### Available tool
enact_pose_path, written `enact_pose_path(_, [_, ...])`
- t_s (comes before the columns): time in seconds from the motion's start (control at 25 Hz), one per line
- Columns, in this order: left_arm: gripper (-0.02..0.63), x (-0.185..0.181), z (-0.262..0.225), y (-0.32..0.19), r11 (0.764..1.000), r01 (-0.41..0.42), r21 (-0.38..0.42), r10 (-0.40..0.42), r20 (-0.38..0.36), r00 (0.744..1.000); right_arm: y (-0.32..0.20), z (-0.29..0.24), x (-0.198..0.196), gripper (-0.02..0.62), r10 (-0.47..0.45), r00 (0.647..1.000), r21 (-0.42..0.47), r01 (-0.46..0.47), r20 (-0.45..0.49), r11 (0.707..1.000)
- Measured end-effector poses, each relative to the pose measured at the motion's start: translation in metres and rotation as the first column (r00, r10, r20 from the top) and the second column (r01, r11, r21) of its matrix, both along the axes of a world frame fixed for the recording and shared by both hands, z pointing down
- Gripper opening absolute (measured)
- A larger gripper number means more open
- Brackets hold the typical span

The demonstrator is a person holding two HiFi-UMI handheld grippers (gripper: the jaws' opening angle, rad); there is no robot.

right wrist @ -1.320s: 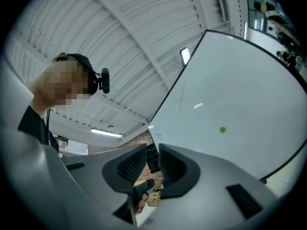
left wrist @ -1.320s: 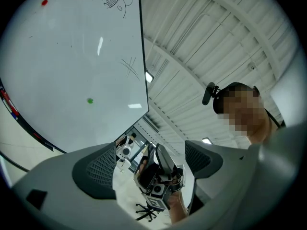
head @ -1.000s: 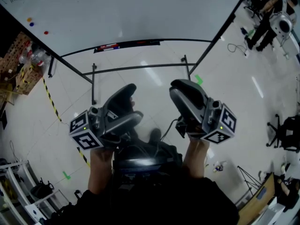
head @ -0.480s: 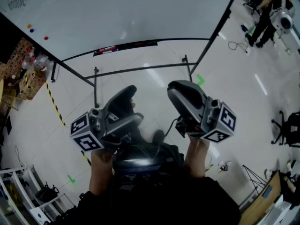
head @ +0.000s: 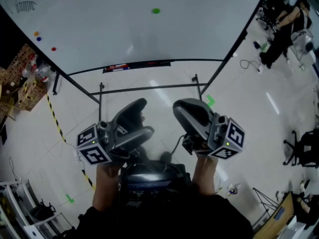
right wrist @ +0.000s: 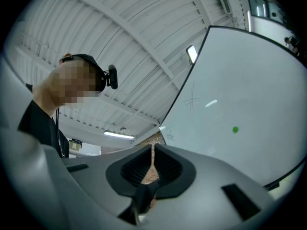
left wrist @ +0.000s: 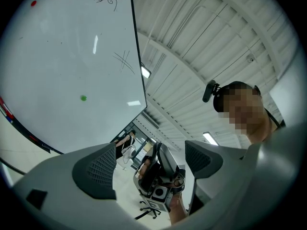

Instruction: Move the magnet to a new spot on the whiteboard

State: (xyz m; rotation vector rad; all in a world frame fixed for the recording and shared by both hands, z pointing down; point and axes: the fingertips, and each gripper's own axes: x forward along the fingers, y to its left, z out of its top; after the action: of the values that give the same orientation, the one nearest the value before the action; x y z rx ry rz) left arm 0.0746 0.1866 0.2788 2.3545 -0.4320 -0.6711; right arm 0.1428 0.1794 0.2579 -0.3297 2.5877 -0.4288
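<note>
I held both grippers low before the whiteboard [head: 124, 29] — left gripper [head: 138, 119] with jaws apart, right gripper [head: 182, 109] with jaws just closed together, empty. The green magnet [head: 156, 11] sat on the board, well ahead of and above both.

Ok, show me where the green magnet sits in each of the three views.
Head view: green magnet near the top, about centre, on the whiteboard.
Left gripper view: green magnet left of centre, about mid-height.
Right gripper view: green magnet right of centre, a little below mid-height.
Shared landmark: the whiteboard's dark frame edge, right of the magnet in the head and left gripper views, left of it in the right gripper view.
</note>
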Motion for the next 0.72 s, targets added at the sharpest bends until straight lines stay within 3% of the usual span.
enact_pose_path(0.4, [0.442,-0.019,0.004,-0.006,0.999,0.051,-0.016,-0.051,-0.012,0.999,-0.006,0.001,-0.013,0.034,-0.049,0.999,-0.003,0.049,0.007,0.999])
enact_pose_path(0.72, [0.442,-0.015,0.009,-0.002,0.999,0.041,-0.02,-0.041,-0.008,0.999,-0.002,0.005,-0.011,0.034,-0.048,0.999,-0.007,0.048,0.01,0.999])
